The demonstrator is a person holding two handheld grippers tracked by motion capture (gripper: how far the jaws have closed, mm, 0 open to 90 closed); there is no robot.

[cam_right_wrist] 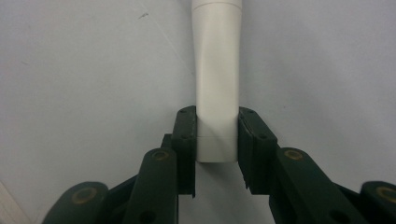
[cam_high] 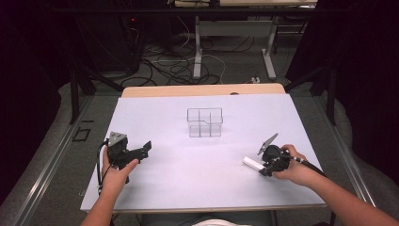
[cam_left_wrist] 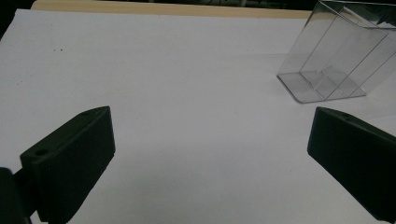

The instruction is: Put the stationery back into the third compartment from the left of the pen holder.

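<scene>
**White tube clamped at the table's right, clear organizer waiting at centre**

At about eight o'clock on the white table (cam_high: 155,188), the left gripper (cam_high: 147,147) is held low in the left hand (cam_high: 115,172), aimed toward two o'clock. Its jaws are spread wide with nothing between them, as seen in the left gripper view, where only bare tabletop lies between the two black pads. It is judged to be kept idle and out of the way, yet pointed at the organizer so that it can steady it if needed.

Toward twelve o'clock of centre, the clear organizer (cam_high: 204,122) stands upright, well apart from both grippers. Its inner dividers are seen through the walls, and its compartments look empty. In the left gripper view the clear organizer (cam_left_wrist: 334,60) is seen at one o'clock.

At about four o'clock, the right gripper (cam_high: 261,168) is held in the right hand (cam_high: 294,172), pointing toward ten o'clock. The white tube (cam_high: 253,163) lies flat on the table, and its near end is pressed between the pads. In the right gripper view the white tube (cam_right_wrist: 217,84) runs straight ahead toward twelve o'clock, gripped across its flattened end, probably because that end offers the flattest, surest faces. A lift toward the organizer is judged to be the likely next step.
</scene>
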